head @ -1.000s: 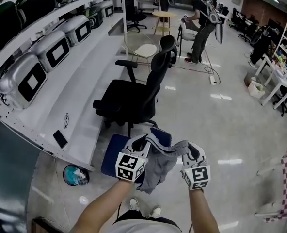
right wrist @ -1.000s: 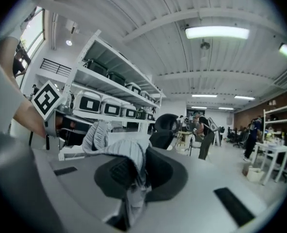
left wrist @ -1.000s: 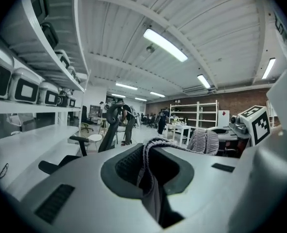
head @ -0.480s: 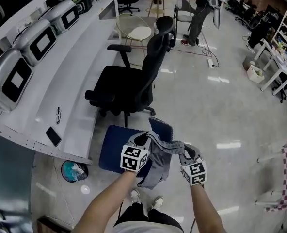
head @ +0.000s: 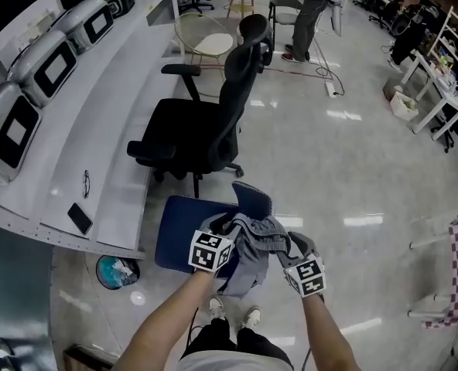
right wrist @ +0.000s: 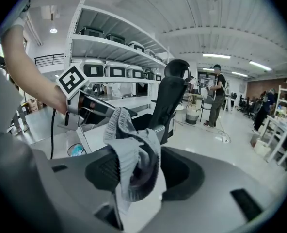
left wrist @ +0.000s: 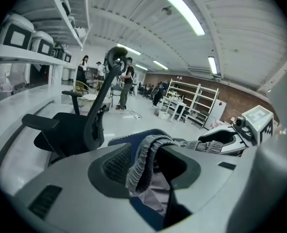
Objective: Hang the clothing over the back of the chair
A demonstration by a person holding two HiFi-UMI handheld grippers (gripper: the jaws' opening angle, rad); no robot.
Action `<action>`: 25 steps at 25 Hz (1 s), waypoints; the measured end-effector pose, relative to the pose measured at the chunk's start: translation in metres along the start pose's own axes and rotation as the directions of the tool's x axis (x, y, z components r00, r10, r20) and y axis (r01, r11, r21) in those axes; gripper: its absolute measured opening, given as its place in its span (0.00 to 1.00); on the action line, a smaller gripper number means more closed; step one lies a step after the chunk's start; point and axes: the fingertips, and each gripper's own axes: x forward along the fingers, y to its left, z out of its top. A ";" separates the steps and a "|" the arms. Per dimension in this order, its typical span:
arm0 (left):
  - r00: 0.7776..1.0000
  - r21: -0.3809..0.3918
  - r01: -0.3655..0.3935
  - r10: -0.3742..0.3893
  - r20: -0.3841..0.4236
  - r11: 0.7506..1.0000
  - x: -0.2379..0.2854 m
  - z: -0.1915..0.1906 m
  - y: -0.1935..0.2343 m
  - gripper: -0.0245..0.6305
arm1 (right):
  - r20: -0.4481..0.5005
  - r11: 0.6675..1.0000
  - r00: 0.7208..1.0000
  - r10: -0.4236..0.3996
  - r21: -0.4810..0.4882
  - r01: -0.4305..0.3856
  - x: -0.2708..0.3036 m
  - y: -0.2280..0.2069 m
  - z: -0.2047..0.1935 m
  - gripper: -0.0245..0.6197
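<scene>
Grey clothing with an elastic waistband hangs bunched between my two grippers, over the back of a blue chair whose seat lies at my left. My left gripper is just left of the chair back. Its jaws are opening, and the waistband lies loose in the gap. My right gripper is to the right. Its jaws are opening too, with the cloth draped over one jaw. The garment's lower part hangs down toward my feet.
A black office chair stands just beyond the blue one. At the left a long white bench carries a phone, glasses and grey machines. A bin sits under it. A person stands far off.
Both grippers have sunk with the clothing toward the blue chair's back. The stretched waistband has gone slack and bunched up. Both pairs of jaws now stand wider.
</scene>
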 end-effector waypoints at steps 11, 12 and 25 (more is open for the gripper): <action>0.996 -0.027 0.027 -0.030 -0.089 0.999 -0.016 -0.052 -0.013 0.32 | -0.079 0.996 0.993 0.084 -0.003 -0.084 -0.008 0.032 -0.029 0.42; 0.996 -0.027 0.025 -0.027 -0.089 0.999 -0.018 -0.054 -0.016 0.32 | -0.075 0.997 0.994 0.080 -0.001 -0.080 -0.011 0.033 -0.029 0.42; 0.984 -0.025 -0.079 0.082 0.157 0.997 -0.078 -0.001 -0.069 0.10 | 0.140 1.000 0.990 -0.005 -0.009 0.006 -0.081 0.052 0.028 0.16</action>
